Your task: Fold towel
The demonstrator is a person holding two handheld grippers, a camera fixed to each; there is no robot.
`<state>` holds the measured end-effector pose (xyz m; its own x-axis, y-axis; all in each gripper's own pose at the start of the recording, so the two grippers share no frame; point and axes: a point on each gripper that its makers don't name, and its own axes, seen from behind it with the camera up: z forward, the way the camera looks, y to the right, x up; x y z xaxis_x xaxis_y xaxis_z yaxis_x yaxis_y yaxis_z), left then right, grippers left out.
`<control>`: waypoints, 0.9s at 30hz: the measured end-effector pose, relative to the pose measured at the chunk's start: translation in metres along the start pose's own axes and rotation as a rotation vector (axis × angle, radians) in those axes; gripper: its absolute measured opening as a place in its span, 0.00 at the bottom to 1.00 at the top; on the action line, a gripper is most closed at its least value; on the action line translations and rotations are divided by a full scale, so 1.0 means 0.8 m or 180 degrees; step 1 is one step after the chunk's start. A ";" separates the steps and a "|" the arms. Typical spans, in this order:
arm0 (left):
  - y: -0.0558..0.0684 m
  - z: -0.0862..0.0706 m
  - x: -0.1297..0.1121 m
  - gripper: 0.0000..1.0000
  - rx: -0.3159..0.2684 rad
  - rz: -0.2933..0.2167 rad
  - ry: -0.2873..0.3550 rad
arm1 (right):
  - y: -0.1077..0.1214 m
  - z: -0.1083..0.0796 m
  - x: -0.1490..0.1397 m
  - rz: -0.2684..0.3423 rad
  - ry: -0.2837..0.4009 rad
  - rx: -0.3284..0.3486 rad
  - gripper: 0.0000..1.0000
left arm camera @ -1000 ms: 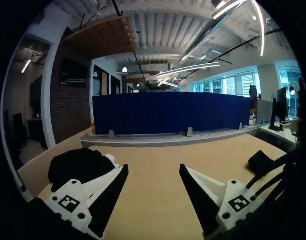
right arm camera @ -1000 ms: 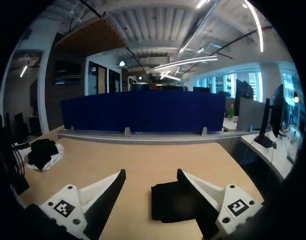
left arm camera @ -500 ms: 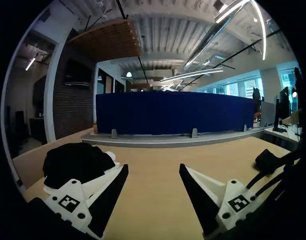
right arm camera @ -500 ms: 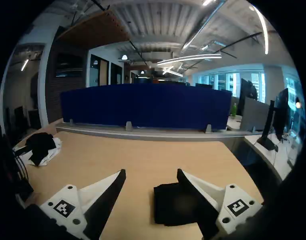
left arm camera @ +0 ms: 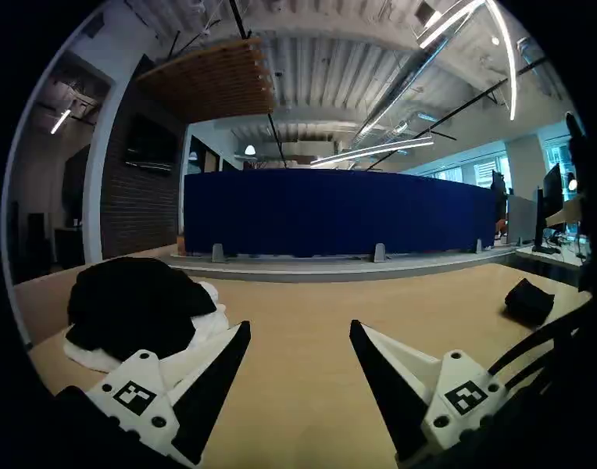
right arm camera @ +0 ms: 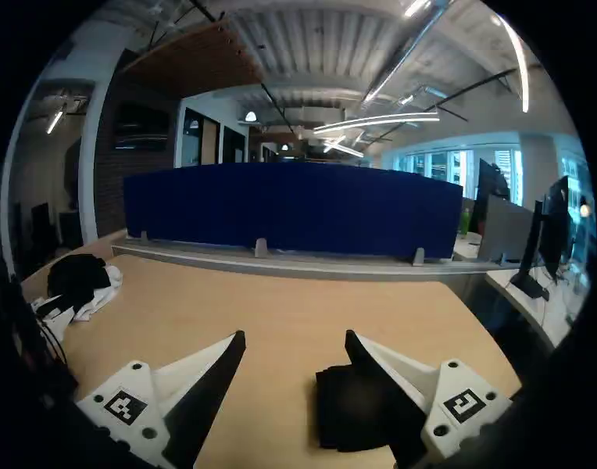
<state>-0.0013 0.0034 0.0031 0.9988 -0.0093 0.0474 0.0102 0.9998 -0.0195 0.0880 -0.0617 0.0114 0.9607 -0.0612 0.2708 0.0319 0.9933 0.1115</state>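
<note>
Right now my left gripper [left arm camera: 298, 324] hangs low over the wooden table [left arm camera: 298, 391] with its two fingers spread wide and nothing between them. Just beyond my left finger lies a crumpled heap: a black towel [left arm camera: 130, 301] bunched on top of a white towel [left arm camera: 201, 328], whose edge peeks out along the bottom and right side. Far off to the right on the same table sits a small folded black cloth [left arm camera: 530, 301].

My right gripper [right arm camera: 294, 334] is also wide open and empty. The folded black cloth [right arm camera: 349, 406] lies flat on the table [right arm camera: 283, 313] right by my right-hand finger, partly hidden behind it; I think the finger is above the cloth rather than touching it, but the angle does not settle that. The heap of black towel [right arm camera: 76, 277] and white towel [right arm camera: 103, 293] lies well apart, near the table's left edge.

A long blue partition [left arm camera: 330, 211] stands along the far side of the table in both views, and a dark monitor [right arm camera: 556, 227] stands on the neighbouring desk to the right.
</note>
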 end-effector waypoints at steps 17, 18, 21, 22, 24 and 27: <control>-0.003 0.002 -0.005 0.94 0.0031 0.0015 0.0087 | -0.003 0.010 0.006 -0.0033 0.0012 0.0017 0.99; -0.004 0.001 -0.005 0.94 0.0039 0.0019 0.0096 | -0.003 0.010 0.007 -0.0031 0.0015 0.0017 0.99; -0.005 -0.001 0.000 0.94 0.0060 0.0018 0.0136 | -0.001 0.011 0.010 -0.0028 0.0021 0.0017 0.99; -0.004 -0.001 0.001 0.94 0.0059 0.0018 0.0138 | 0.000 0.011 0.010 -0.0027 0.0022 0.0016 0.99; -0.003 -0.002 0.002 0.94 0.0057 0.0018 0.0143 | 0.002 0.011 0.011 -0.0026 0.0025 0.0014 0.99; -0.002 -0.003 0.001 0.94 0.0042 0.0021 0.0146 | 0.005 0.012 0.010 -0.0021 0.0028 0.0014 0.99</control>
<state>-0.0003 0.0021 0.0010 1.0000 -0.0032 0.0014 0.0032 1.0000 -0.0064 0.0930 -0.0590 0.0229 0.9628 -0.0667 0.2617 0.0368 0.9924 0.1175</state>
